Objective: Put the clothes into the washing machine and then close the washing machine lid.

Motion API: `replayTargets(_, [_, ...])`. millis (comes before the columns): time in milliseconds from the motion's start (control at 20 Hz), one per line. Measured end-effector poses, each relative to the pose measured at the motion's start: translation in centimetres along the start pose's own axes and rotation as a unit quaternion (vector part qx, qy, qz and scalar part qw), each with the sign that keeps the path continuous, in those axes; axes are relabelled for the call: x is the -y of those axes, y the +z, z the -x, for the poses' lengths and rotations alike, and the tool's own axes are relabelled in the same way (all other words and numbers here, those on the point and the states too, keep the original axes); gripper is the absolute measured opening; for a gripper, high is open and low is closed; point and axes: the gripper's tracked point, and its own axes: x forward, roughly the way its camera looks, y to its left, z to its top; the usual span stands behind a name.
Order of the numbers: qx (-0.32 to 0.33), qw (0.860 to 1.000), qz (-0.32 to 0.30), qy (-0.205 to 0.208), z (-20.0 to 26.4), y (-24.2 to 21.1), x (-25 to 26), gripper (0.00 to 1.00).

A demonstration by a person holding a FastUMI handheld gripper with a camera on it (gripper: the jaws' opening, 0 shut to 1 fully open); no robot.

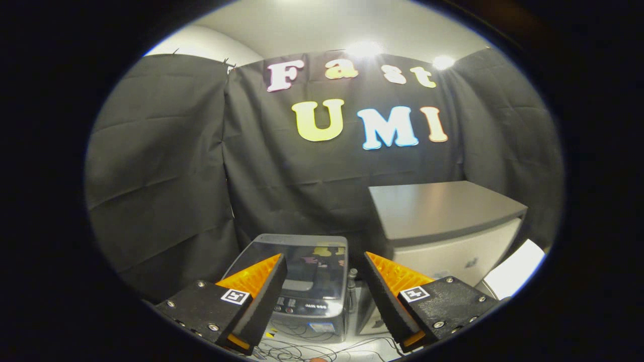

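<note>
A small top-loading washing machine [307,281] stands on the floor below and ahead of my fingers, against the black cloth wall. Its glossy transparent lid [302,256] lies flat and closed, and its control panel faces me near the front. My gripper [324,259] hovers above the machine, open, with nothing between its fingers. The left finger [256,281] overlaps the machine's left front corner.
A grey and white cabinet [443,221] stands right of the washer, taller than it. A thin grey post [352,286] rises between the two. Loose cables [302,347] lie on the pale floor in front of the machine. Black cloth walls close in behind and left.
</note>
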Motion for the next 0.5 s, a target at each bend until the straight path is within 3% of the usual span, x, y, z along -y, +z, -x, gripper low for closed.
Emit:
replayTargets(300, [-0.039, 0.999, 0.008, 0.001, 12.1, -3.1, 5.2, 0.93])
replayTargets(500, [-0.023, 0.999, 0.036, -0.003, 17.5, -2.3, 6.3, 0.93])
